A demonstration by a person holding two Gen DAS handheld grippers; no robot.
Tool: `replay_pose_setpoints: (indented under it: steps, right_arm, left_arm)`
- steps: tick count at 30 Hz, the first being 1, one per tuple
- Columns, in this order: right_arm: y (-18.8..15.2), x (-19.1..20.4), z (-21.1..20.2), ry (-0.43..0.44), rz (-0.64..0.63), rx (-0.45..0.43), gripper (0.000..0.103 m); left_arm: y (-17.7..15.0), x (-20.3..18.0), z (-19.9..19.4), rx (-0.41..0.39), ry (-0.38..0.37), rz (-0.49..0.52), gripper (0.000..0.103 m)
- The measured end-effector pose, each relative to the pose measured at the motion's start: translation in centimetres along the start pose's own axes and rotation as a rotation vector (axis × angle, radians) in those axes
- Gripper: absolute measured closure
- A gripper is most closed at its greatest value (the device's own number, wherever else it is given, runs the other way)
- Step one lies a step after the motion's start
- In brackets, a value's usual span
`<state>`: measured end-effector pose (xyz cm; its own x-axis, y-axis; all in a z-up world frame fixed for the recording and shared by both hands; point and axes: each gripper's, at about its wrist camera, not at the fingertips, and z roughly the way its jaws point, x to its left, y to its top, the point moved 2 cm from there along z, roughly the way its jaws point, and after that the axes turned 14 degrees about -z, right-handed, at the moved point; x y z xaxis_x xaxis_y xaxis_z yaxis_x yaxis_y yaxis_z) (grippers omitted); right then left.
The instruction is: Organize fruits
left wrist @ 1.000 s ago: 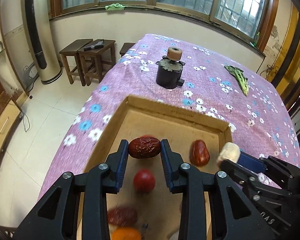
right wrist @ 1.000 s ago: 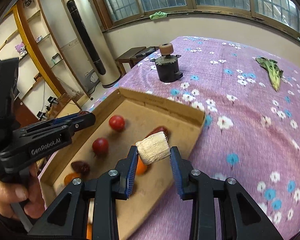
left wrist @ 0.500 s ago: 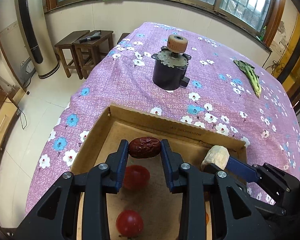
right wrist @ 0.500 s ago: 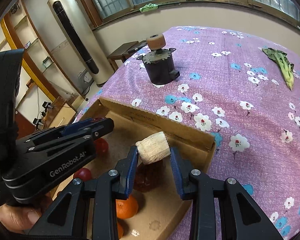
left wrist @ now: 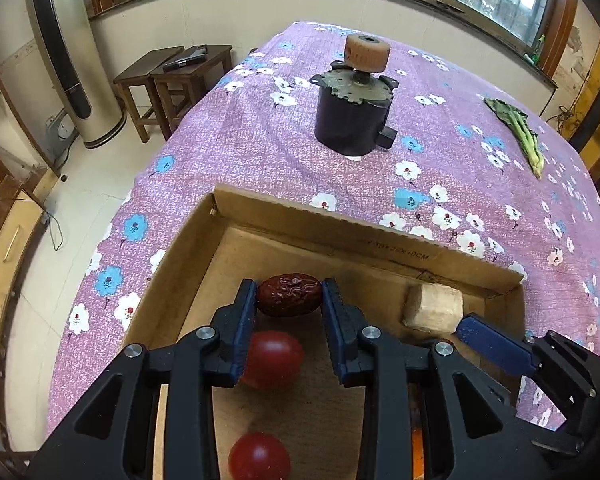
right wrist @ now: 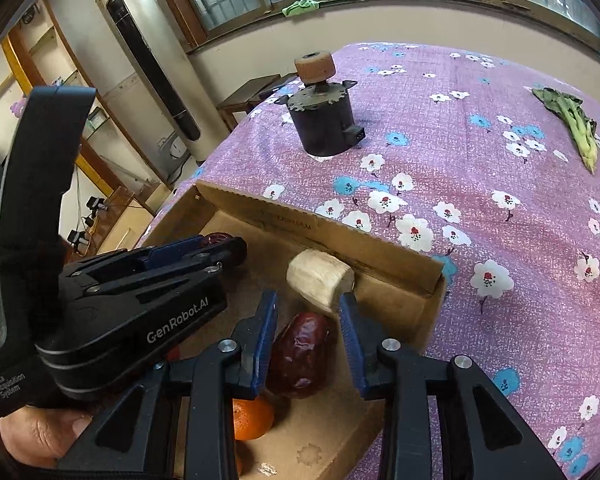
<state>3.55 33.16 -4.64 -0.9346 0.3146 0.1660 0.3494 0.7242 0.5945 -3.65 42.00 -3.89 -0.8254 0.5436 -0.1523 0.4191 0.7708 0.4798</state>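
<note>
My left gripper (left wrist: 289, 297) is shut on a wrinkled dark red jujube (left wrist: 289, 294), low over the far part of an open cardboard box (left wrist: 340, 236). Two red tomatoes (left wrist: 274, 358) lie on the box floor beneath it. My right gripper (right wrist: 308, 308) is shut on a pale fibrous chunk (right wrist: 320, 280), held at its fingertips close to the box's far wall (right wrist: 324, 224). Below it lie another jujube (right wrist: 304, 356) and an orange (right wrist: 252, 418). The left gripper (right wrist: 220, 246) shows beside it, in a person's hand (right wrist: 40, 436).
A black motor with a tan wheel (left wrist: 352, 120) stands on the purple flowered cloth beyond the box. A green vegetable (left wrist: 520, 132) lies at the far right. The table edge drops off on the left towards wooden stools (left wrist: 172, 80) and a tower unit (right wrist: 152, 68).
Both grippers have moved forward and down towards the far wall of the box, each still holding its piece. The pale chunk now sits tilted near the wall.
</note>
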Motion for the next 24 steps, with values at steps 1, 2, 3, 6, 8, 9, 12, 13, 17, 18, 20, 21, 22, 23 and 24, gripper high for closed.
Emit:
replay_pose_setpoints:
  steps: [1,2,3,6,8,9,12,13,17,18,20,21,22,23,24]
  right_arm:
    - [-0.1,0.0,-0.1,0.001,-0.001,0.001,0.07]
    - [-0.1,0.1,-0.2,0.002,-0.003,0.001,0.07]
    - [-0.2,0.1,-0.4,0.001,-0.006,0.001,0.068]
    - [-0.6,0.2,-1.3,-0.004,-0.015,-0.007,0.067]
    - [-0.8,0.3,-2.1,-0.003,-0.021,-0.014,0.066]
    - [-1.0,0.5,-2.7,-0.005,-0.028,-0.023,0.065]
    - [-1.6,1.0,-4.1,-0.005,-0.045,-0.036,0.059]
    - [-1.8,1.1,-4.4,-0.003,-0.05,-0.038,0.059]
    - [-3.1,1.7,-6.0,0.003,-0.07,-0.046,0.058]
    - [-3.5,1.9,-6.4,0.007,-0.074,-0.048,0.057]
    - [-4.2,2.2,-7.0,0.011,-0.084,-0.052,0.054]
    - [-4.5,2.4,-7.4,0.013,-0.093,-0.055,0.052]
    - [-4.8,2.5,-7.6,0.016,-0.101,-0.057,0.051]
    - [-5.1,2.7,-7.8,0.022,-0.11,-0.058,0.05]
    - [-5.4,2.9,-8.1,0.029,-0.118,-0.06,0.048]
  left_arm:
    - [0.0,0.0,0.0,0.002,0.007,0.0,0.073]
    - [-0.1,0.0,-0.1,0.003,0.014,-0.002,0.073]
    - [-0.2,0.1,-0.3,0.001,0.016,-0.003,0.073]
    - [-0.6,0.3,-0.8,-0.008,0.022,-0.008,0.047]
    - [-1.0,0.4,-1.6,-0.034,0.023,-0.006,0.036]
    - [-1.3,0.4,-1.8,-0.04,0.024,-0.005,0.036]
    - [-1.9,0.5,-2.2,-0.029,0.017,-0.004,0.036]
    - [-2.1,0.6,-2.3,-0.029,0.015,-0.002,0.036]
    - [-3.6,0.9,-3.6,-0.035,-0.009,-0.001,0.036]
    - [-3.9,1.0,-4.0,-0.039,-0.014,-0.002,0.036]
    - [-4.8,1.3,-5.2,-0.058,-0.028,-0.003,0.036]
    - [-5.2,1.4,-5.7,-0.066,-0.034,-0.002,0.036]
    - [-5.6,1.6,-6.3,-0.073,-0.04,-0.003,0.036]
    - [-6.2,1.8,-7.0,-0.081,-0.046,-0.008,0.036]
    - [-6.6,2.0,-7.4,-0.085,-0.051,-0.013,0.036]
